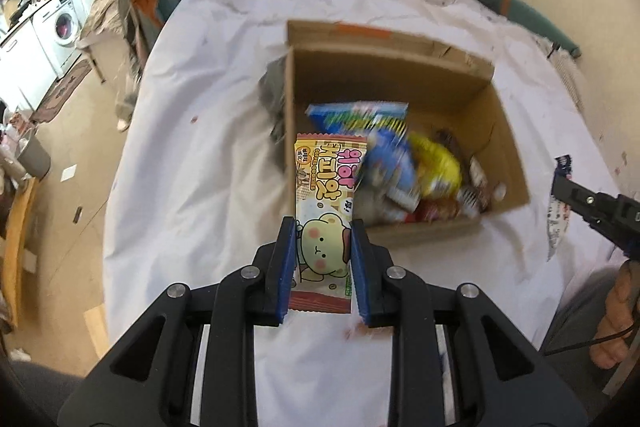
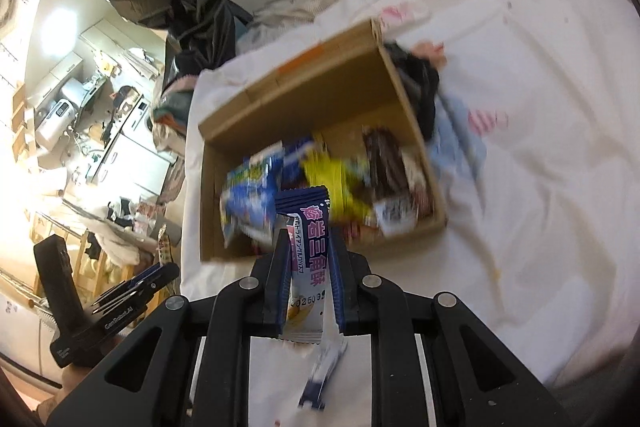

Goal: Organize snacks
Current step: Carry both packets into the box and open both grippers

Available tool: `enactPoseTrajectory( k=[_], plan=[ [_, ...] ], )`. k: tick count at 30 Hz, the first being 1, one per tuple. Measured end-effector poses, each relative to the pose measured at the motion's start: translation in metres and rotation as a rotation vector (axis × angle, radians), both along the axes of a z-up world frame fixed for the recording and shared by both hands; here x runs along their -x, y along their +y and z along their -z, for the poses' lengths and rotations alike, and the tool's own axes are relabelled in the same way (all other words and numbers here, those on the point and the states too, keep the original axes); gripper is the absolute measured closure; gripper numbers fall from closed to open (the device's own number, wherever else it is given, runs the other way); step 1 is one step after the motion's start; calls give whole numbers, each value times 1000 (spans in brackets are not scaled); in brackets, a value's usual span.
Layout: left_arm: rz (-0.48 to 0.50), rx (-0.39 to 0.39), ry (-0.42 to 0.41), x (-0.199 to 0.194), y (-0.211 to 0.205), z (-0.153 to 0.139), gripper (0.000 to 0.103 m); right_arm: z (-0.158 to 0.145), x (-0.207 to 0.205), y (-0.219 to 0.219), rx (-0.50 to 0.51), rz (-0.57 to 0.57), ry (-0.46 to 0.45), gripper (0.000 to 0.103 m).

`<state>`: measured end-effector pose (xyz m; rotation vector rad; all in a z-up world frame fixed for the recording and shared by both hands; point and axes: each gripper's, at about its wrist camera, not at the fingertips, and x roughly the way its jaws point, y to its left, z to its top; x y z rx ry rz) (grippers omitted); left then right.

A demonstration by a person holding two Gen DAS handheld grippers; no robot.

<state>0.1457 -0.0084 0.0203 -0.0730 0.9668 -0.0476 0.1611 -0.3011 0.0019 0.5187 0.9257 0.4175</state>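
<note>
Left gripper [image 1: 322,227] fingers [image 1: 286,259] clamped on yellow bear-print snack packet [image 1: 325,203], right gripper [image 2: 310,247] pinching navy-and-white wafer wrapper [image 2: 308,255], both just short of open brown cardboard box [image 1: 400,67] of mixed snacks on white bedsheet [image 1: 192,131].

white bedsheet [image 1: 208,115], washing machine [image 1: 64,23], black bag [image 2: 192,7]

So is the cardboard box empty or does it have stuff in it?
Not empty. The open cardboard box holds a pile of snack packets: a blue one, a yellow one, and darker wrappers beside them.
</note>
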Motion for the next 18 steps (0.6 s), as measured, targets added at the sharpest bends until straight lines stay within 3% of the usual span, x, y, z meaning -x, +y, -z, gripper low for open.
enactPoseTrajectory(
  k=[11,13,18],
  plan=[
    [65,0,-52,-66,-43,-15,81,2,-50,-3,49,48,-54,85],
    [70,-31,-69,-74,-51,-16,81,6,-57,-1,58,45,-61,85],
    [99,-48,-82,-89,-63,-9,80,21,-71,4,33,22,-25,85]
  ],
)
